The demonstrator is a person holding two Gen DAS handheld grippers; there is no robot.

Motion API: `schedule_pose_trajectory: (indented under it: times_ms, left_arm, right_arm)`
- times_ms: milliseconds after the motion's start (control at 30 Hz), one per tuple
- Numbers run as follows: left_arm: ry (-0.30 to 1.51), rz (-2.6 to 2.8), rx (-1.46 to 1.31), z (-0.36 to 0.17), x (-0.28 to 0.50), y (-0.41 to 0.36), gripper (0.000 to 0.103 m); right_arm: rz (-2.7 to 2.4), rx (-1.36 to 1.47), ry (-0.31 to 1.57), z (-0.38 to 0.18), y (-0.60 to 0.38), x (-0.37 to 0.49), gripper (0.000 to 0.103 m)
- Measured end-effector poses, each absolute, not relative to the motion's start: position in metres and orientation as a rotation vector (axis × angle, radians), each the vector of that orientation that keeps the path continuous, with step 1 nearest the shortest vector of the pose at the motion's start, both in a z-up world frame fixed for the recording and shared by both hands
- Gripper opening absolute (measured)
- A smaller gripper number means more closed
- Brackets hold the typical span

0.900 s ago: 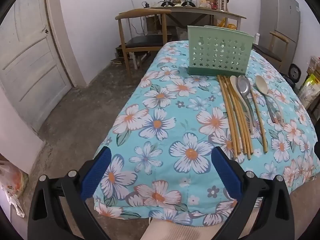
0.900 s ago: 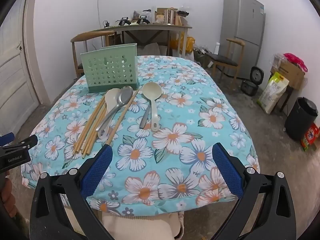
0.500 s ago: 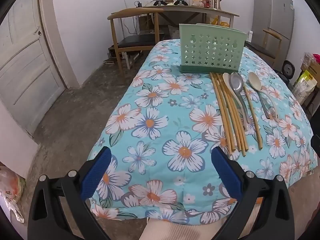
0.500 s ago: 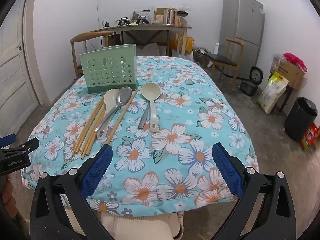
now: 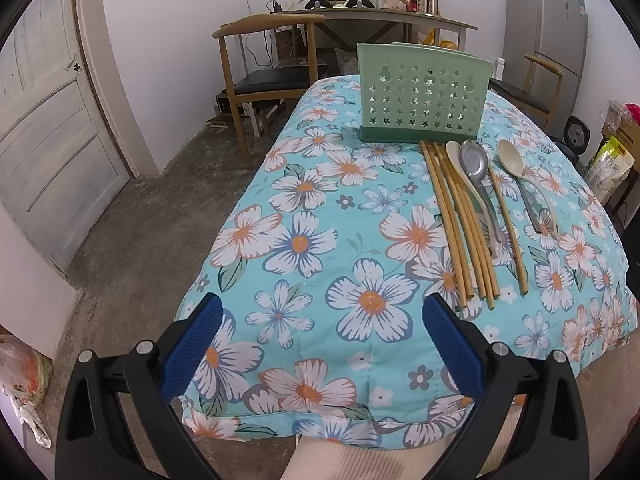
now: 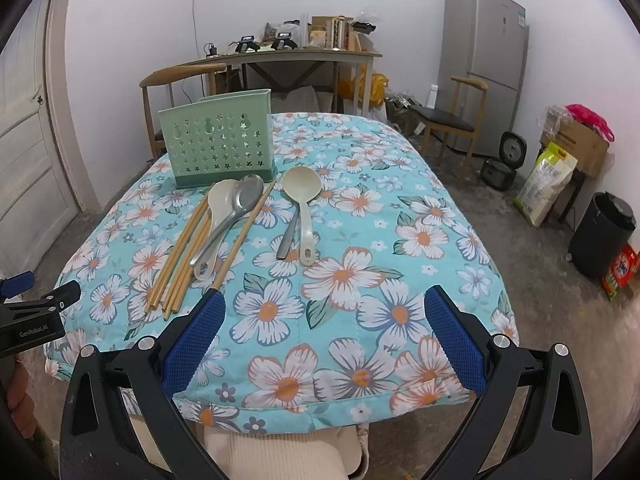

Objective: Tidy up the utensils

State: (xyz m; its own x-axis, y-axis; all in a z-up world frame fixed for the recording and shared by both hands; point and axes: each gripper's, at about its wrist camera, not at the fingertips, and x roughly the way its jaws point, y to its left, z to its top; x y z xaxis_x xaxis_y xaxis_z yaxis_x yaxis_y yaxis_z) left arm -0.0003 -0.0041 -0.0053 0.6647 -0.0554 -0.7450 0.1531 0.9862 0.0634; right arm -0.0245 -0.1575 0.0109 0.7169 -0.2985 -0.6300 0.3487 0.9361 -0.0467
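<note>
Left gripper (image 5: 320,340) and right gripper (image 6: 322,336): jaws wide apart, empty, poised at the table's (image 6: 420,392) near edge. Chopsticks (image 6: 180,258), nested spoons (image 6: 230,210), cream ladle (image 6: 302,196): lying loose mid-table. Green holder (image 6: 218,144): upright toward the far edge. Step judged: opening approach, nothing sorted. Next move probably calls for reaching forward to one utensil's handle.

Ahead of both tongs, the tablecloth (image 6: 360,280) is turquoise with white, orange-centred flowers. Beyond the right gripper (image 6: 322,344) with its blue pads (image 6: 192,340), the holder (image 6: 218,144) is pale green with star cut-outs. The chopsticks (image 6: 180,256) are tan, one spoon (image 6: 244,200) silver, the ladle (image 6: 302,188) cream. The left gripper (image 5: 320,344) is black.
</note>
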Motion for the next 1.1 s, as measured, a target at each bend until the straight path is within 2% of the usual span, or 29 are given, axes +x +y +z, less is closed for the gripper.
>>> schedule_pose_trajectory:
  times_ms: [1100]
  left_arm:
    - [0.794,0.0,0.082,0.005,0.002,0.023,0.097]
  right_arm:
    - [-0.371,0.088,0.678,0.015,-0.161,-0.03,0.095]
